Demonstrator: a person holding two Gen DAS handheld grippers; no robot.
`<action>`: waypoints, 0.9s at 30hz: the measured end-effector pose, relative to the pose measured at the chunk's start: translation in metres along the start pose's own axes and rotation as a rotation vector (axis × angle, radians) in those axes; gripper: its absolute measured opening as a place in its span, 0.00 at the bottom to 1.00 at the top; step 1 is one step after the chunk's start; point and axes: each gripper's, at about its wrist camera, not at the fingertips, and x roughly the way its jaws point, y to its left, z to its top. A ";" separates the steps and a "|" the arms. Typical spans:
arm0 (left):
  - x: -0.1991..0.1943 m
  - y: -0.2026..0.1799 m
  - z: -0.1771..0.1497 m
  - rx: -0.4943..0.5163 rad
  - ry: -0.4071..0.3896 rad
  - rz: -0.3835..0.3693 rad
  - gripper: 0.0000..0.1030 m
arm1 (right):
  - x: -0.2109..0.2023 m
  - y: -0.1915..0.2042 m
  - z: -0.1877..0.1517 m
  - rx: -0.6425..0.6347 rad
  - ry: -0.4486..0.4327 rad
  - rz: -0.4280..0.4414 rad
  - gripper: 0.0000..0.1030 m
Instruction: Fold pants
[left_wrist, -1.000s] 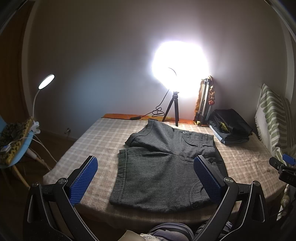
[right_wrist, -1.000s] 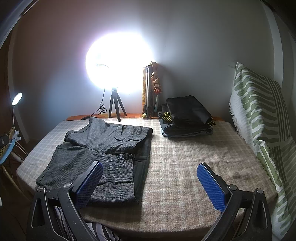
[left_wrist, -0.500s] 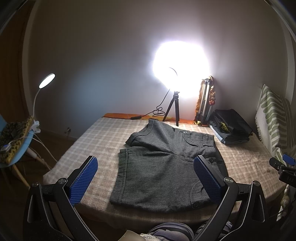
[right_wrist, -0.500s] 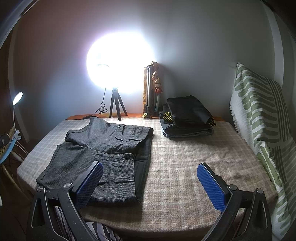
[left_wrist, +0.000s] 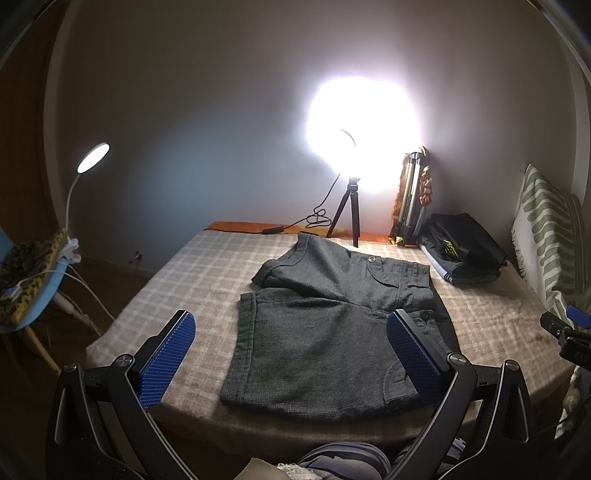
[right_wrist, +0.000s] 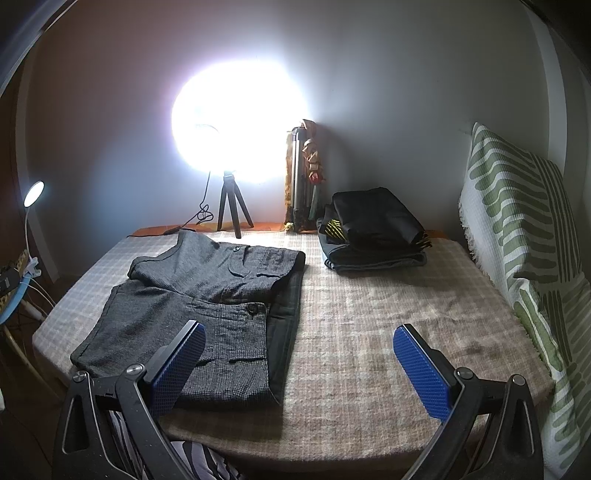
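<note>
Both grippers' fingers (left_wrist: 166, 354) (right_wrist: 421, 369) spread and empty, grey shorts (left_wrist: 332, 332) flat on bed (right_wrist: 369, 332), folded clothes stack (right_wrist: 373, 232) beyond

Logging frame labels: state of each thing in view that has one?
left gripper: open, empty
right gripper: open, empty
grey shorts: spread flat, unfolded
dark clothes stack: folded
ring light: on
desk lamp: on

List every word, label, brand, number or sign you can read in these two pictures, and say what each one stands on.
None can be read.
Right tool: pale marks on its black body, too small and blurred to read.
Folded dark clothes: a yellow print, shape only, no legible letters.
Grey shorts: no label showing.
</note>
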 end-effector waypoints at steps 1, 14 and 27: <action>0.001 0.001 0.000 -0.002 -0.001 0.004 1.00 | 0.000 0.000 0.000 -0.001 0.002 0.000 1.00; 0.038 0.037 -0.001 0.017 0.045 0.043 1.00 | 0.018 -0.001 0.010 -0.022 0.019 -0.017 1.00; 0.126 0.080 0.030 -0.022 0.165 0.003 0.97 | 0.084 -0.016 0.056 -0.064 0.033 0.037 1.00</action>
